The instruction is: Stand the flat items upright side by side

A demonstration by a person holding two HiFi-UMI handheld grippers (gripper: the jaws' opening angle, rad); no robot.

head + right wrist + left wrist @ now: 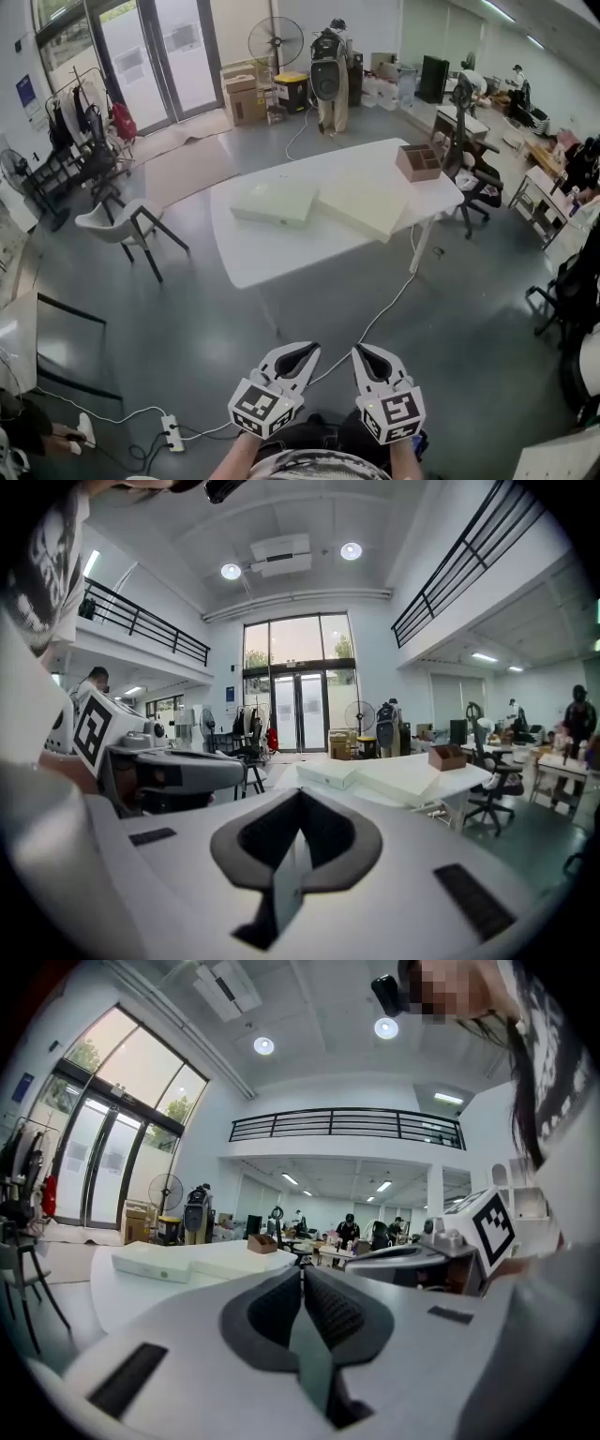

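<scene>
Two flat pale boxes lie on a white table some way ahead: a smaller greenish-white box on the left and a larger cream box on the right, touching each other. A brown compartment box stands at the table's far right corner. My left gripper and right gripper hang side by side close to my body, far short of the table, both shut and empty. The smaller box and the table also show beyond the shut jaws in the two gripper views.
A white chair stands left of the table, an office chair to its right. A cable runs over the grey floor to a power strip. Cardboard boxes, a fan and desks with people lie beyond.
</scene>
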